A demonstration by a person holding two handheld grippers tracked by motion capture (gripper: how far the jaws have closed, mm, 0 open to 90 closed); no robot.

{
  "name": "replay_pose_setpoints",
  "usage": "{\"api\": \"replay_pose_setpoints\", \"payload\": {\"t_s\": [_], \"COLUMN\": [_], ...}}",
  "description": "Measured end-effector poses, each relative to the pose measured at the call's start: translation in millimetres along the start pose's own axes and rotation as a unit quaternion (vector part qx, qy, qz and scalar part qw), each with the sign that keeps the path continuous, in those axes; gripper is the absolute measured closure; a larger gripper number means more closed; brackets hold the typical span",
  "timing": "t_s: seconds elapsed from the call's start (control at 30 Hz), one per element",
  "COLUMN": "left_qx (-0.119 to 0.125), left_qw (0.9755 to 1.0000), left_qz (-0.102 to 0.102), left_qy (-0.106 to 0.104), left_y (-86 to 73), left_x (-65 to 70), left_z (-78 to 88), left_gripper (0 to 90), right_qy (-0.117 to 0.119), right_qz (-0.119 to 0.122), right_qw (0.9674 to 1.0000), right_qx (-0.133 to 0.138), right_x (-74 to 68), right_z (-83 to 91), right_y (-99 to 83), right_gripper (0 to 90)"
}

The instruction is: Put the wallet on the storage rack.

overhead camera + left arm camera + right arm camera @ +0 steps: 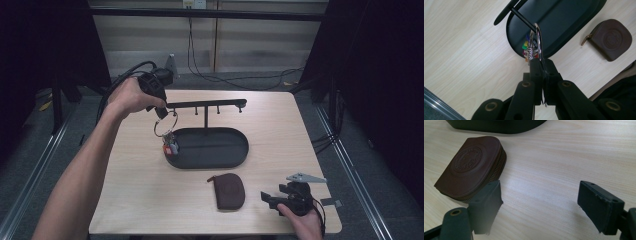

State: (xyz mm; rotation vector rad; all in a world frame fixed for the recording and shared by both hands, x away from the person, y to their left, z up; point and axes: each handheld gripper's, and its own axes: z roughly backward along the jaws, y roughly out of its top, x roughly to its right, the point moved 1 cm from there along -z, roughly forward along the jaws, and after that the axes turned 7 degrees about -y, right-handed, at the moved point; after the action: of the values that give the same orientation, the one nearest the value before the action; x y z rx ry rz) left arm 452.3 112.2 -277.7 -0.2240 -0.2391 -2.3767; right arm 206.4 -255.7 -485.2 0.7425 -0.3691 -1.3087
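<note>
My left gripper (pixel 161 112) is raised over the table's back left, shut on a large metal key ring (pixel 165 125). Keys with coloured tags (pixel 170 147) dangle from the ring over the left rim of the black oval tray (pixel 235 150). In the left gripper view the jaws (pixel 544 65) pinch the ring (pixel 538 41), and its far end meets a thin black peg (pixel 522 19) of the tray's hanger bar (pixel 205 104); whether it hooks over the peg I cannot tell. My right gripper (pixel 275 195) rests open at the front right, beside a brown zip pouch (pixel 227 190).
In the right gripper view the pouch (pixel 470 165) lies just past the left jaw, and bare wood shows between the open jaws (pixel 539 202). The tray's edge (pixel 499 127) runs along the top. Cables trail on the floor behind the table (pixel 130 190).
</note>
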Motion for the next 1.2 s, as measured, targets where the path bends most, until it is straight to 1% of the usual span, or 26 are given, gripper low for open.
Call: {"api": "replay_pose_setpoints", "payload": {"t_s": [0.03,0.07,0.17,0.2,0.27,0.3,0.33,0.37,0.5,0.6,0.63,0.67,0.7,0.73,0.8,0.87,0.9,0.93,0.97,1.0,1.03,1.07,1.1,1.13,1.17,1.2], "left_qx": [-0.002,0.000,0.001,0.000,-0.003,-0.007,-0.007,-0.008,-0.013,-0.012,-0.012,-0.012,-0.011,-0.009,-0.013,-0.013,-0.014,-0.012,-0.011,-0.012,-0.009,-0.009,-0.005,-0.003,-0.002,-0.002], "left_qw": [1.0000,1.0000,0.9999,0.9999,0.9999,0.9998,0.9998,0.9998,0.9997,0.9996,0.9996,0.9996,0.9996,0.9996,0.9995,0.9992,0.9992,0.9989,0.9990,0.9990,0.9991,0.9991,0.9993,0.9993,0.9993,0.9992], "left_qz": [0.004,0.005,0.009,0.011,0.009,0.012,0.012,0.017,0.014,0.017,0.020,0.019,0.019,0.023,0.021,0.031,0.029,0.035,0.036,0.032,0.034,0.034,0.032,0.037,0.035,0.039], "left_qy": [0.001,0.004,0.005,0.009,0.007,0.011,0.011,0.011,0.014,0.019,0.014,0.017,0.016,0.016,0.019,0.024,0.024,0.027,0.025,0.028,0.023,0.023,0.019,0.008,0.009,0.009], "left_y": [0.9,1.9,3.9,6.1,7.3,9.3,9.3,10.7,14.2,15.9,16.3,16.7,17.2,17.5,18.1,18.0,18.1,17.8,17.4,16.8,15.9,15.9,13.6,11.8,10.9,9.6], "left_x": [-1.2,-2.5,-3.8,-4.5,-5.2,-5.2,-5.2,-4.6,-5.0,-5.9,-6.4,-7.4,-8.5,-9.2,-10.9,-12.2,-13.1,-12.9,-13.0,-13.2,-12.3,-12.3,-12.2,-11.7,-12.1,-12.4], "left_z": [-1.3,-1.9,-3.4,-5.0,-6.7,-9.3,-9.3,-11.9,-15.6,-16.7,-17.2,-17.2,-17.5,-18.3,-18.9,-19.7,-19.7,-19.7,-19.6,-19.0,-18.6,-18.6,-16.2,-15.9,-15.4,-14.9], "left_gripper": [88.1,88.1,88.1,88.1,88.0,88.0,88.0,88.0,87.9,87.8,87.7,87.6,87.4,87.4,86.5,85.0,84.7,85.0,85.1,85.1,85.1,84.9,84.5,84.5,84.4,84.0], "right_qy": [0.000,0.000,0.000,0.001,0.001,0.001,0.001,0.001,0.002,0.003,0.003,0.004,0.004,0.004,0.005,0.006,0.007,0.007,0.008,0.008,0.007,0.007,0.007,0.007,0.007,0.007], "right_qz": [0.000,-0.001,0.000,0.000,0.000,0.002,0.002,0.001,0.002,0.003,0.003,0.003,0.003,0.001,0.001,0.001,0.001,0.000,0.000,0.001,-0.002,-0.002,-0.002,-0.002,-0.001,-0.001], "right_qw": [1.0000,1.0000,1.0000,1.0000,1.0000,1.0000,1.0000,1.0000,1.0000,1.0000,1.0000,1.0000,1.0000,1.0000,1.0000,1.0000,1.0000,1.0000,1.0000,1.0000,1.0000,1.0000,1.0000,1.0000,1.0000,1.0000], "right_qx": [0.000,-0.001,0.000,0.000,0.000,0.002,0.002,0.001,0.001,0.001,0.001,0.001,0.001,-0.001,-0.001,-0.002,-0.002,-0.002,-0.001,0.000,-0.002,-0.002,-0.002,-0.002,-0.002,-0.002], "right_x": [-0.2,-0.6,-0.5,-0.3,-0.6,-0.6,-0.7,-0.7,-0.7,-0.8,-0.8,-0.7,-0.7,-0.6,-0.1,0.2,0.3,0.4,0.5,0.7,0.4,0.4,0.4,0.4,0.4,0.3], "right_z": [0.1,0.2,0.2,0.1,0.3,0.2,0.3,0.3,0.2,0.1,0.0,0.0,0.0,0.1,-0.5,-0.8,-0.9,-0.9,-1.0,-0.9,-0.5,-0.5,-0.5,-0.7,-0.9,-0.9], "right_y": [0.0,0.0,-0.1,0.0,-0.2,-0.2,-0.2,-0.2,-0.2,-0.2,-0.2,-0.3,-0.3,-0.4,-0.4,-0.3,-0.2,-0.2,-0.2,-0.3,-0.4,-0.4,-0.5,-0.5,-0.5,-0.4], "right_gripper": [19.3,19.3,19.2,19.2,19.2,19.2,19.2,19.2,19.2,19.2,19.2,19.2,19.2,19.2,19.2,19.0,18.8,18.8,18.7,18.7,18.7,18.7,18.7,18.7,18.7,18.7]}}
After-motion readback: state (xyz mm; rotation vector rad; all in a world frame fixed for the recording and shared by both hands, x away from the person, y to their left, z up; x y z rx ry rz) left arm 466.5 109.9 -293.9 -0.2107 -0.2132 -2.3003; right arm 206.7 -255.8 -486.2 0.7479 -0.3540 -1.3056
